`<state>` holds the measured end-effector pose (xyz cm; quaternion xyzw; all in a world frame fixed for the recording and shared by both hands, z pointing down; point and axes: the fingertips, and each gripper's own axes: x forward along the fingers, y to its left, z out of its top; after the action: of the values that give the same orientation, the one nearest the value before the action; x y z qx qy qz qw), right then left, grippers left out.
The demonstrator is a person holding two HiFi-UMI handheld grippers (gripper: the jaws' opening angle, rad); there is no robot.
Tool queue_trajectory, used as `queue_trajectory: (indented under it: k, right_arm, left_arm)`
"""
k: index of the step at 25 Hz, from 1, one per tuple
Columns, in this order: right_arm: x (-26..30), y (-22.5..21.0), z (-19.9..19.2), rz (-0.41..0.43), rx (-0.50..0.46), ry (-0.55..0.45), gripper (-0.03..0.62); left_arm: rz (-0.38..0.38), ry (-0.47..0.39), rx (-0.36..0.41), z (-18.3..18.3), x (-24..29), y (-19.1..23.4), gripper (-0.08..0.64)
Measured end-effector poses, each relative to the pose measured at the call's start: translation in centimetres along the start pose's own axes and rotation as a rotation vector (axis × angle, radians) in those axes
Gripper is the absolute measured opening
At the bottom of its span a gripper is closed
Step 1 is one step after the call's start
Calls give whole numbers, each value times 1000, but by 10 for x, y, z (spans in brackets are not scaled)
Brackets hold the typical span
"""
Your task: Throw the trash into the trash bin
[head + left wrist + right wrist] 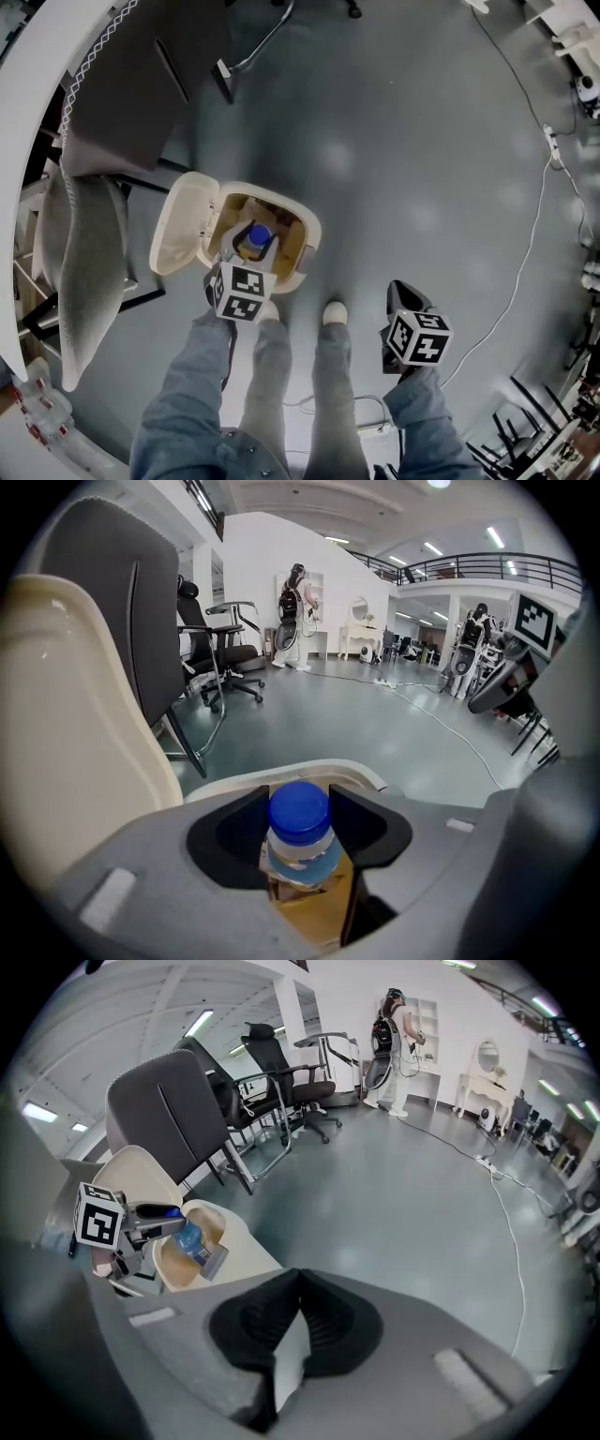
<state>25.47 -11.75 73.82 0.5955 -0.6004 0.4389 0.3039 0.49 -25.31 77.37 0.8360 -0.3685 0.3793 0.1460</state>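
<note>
A cream trash bin (302,251) stands on the grey floor with its lid (181,223) flipped open to the left. My left gripper (255,246) hangs over the bin's mouth, shut on a clear bottle with a blue cap (259,235). In the left gripper view the bottle (300,829) sits upright between the black pads (234,832), above the bin's brown inside and its rim (323,772). My right gripper (401,296) is lower right of the bin, away from it, shut on a white scrap of paper (289,1365). The right gripper view also shows the bin (234,1238) and bottle (188,1237).
A grey office chair (131,84) stands just behind the bin, with its metal leg (262,42) on the floor. A grey cushioned seat (86,262) is at the left. A white cable (532,239) runs along the floor on the right. My shoes (335,312) are right before the bin.
</note>
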Motion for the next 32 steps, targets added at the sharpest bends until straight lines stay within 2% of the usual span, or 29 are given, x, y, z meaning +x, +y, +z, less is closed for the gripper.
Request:
queue_trajectory:
  k: [2,5,14,21,29,32]
  right_arm:
    - [1,1,-1,-1,2,3,5]
    - [2,5,3,3,-16,-2,5]
    - [6,8,7,21,-17,-6,5]
    - [7,15,6,40,-20,-6,3]
    - [8,36,15,87,-39,-28,5]
    - [-2,46,25,114,-36,-48,5]
  left_arm:
    - [-21,9,-11,-1,3,-2,215]
    - [-34,10,-28,1,3,-3,278]
    - [-36,9,-68,-10,-8,-7,278]
    - [-11,-10,-125,-12,-23,-1,278]
    - [35,-67,-185,3,-53,4,276]
    - [62,-100,-236,17,-79,4,251]
